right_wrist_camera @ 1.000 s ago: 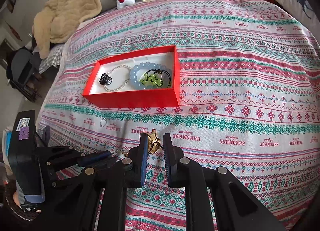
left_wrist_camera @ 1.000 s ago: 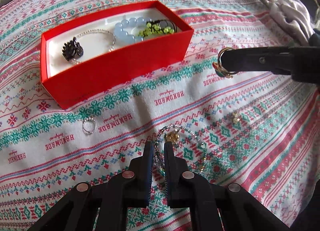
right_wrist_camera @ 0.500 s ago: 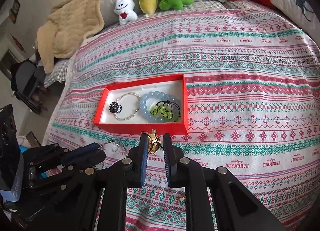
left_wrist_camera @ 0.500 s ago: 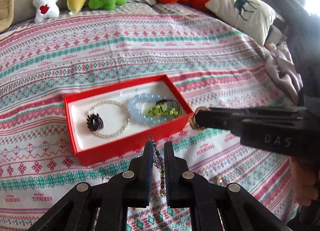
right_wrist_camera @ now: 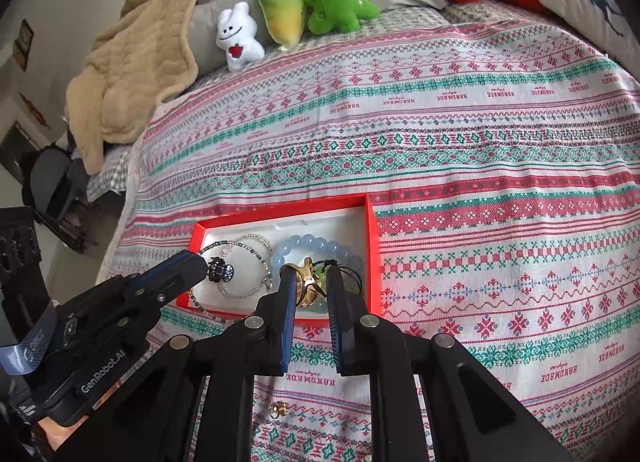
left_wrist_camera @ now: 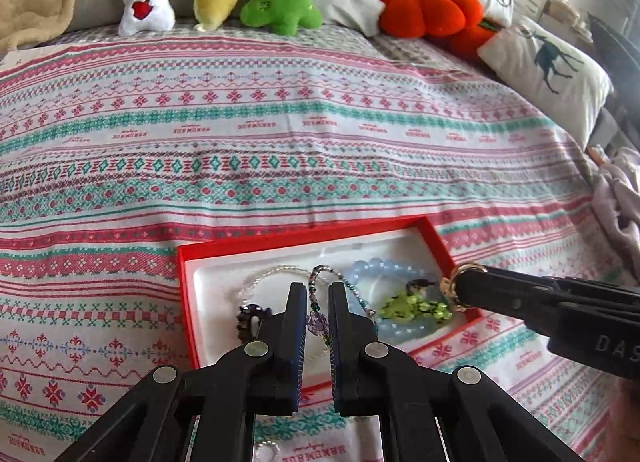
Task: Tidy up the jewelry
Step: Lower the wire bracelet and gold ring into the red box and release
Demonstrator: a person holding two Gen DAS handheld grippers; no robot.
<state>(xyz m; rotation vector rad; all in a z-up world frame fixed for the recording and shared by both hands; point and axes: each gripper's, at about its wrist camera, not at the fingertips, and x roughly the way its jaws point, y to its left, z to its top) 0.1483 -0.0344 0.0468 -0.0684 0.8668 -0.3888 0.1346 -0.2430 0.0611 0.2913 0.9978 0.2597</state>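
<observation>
Two grippers over a red box of jewelry on a bed.

Left wrist view: the left gripper (left_wrist_camera: 316,302) reaches from the bottom centre, fingers pinching a beaded necklace (left_wrist_camera: 320,298) above the red box (left_wrist_camera: 304,236) at lower centre. The right gripper (left_wrist_camera: 460,290) comes in level from the right edge, fingers pressed on a gold ring (left_wrist_camera: 454,286) over the box's right end. Three plush toys line the top left.
Right wrist view: the ring (right_wrist_camera: 306,286) is pinched at centre over a blue bead bracelet (right_wrist_camera: 308,246); one gold earring (right_wrist_camera: 280,408) lies on the bedspread (right_wrist_camera: 480,181) below.
</observation>
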